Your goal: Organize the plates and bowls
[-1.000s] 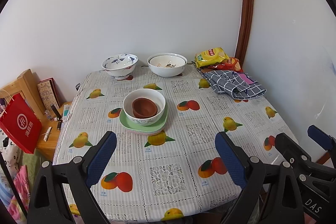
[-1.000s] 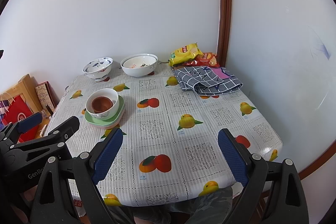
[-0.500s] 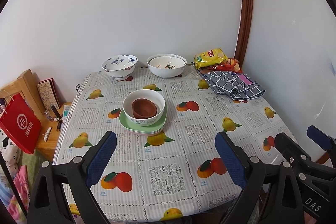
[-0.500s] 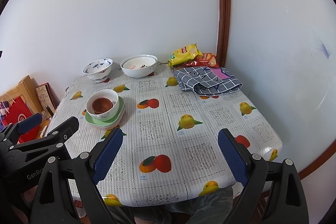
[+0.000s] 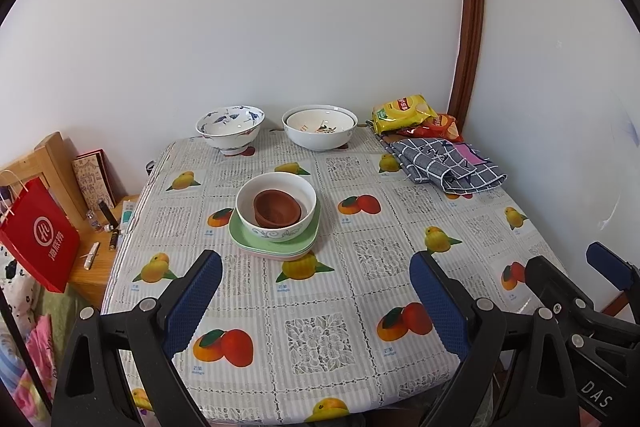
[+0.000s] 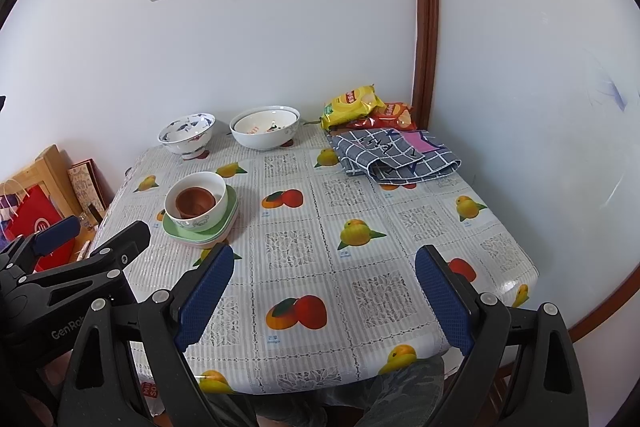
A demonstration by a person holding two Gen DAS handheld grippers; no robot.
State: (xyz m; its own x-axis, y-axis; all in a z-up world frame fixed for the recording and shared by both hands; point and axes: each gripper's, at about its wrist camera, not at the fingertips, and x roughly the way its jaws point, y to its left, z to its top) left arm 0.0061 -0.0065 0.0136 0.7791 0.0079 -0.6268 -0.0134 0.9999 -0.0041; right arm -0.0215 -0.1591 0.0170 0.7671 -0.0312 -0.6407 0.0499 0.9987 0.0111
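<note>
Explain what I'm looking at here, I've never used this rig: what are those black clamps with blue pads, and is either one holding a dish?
Those are two hand-held grippers carried by a person, each with a fisheye camera looking along its fingers. One picture is from the left gripper, the other from the right gripper; each also shows its neighbour at the edge. Both are open and hold nothing.

On the table a brown bowl sits inside a white bowl, on stacked green plates. By the back wall stand a blue-patterned bowl and a wide white bowl. In the far right corner lie snack bags and a checked cloth.
</note>
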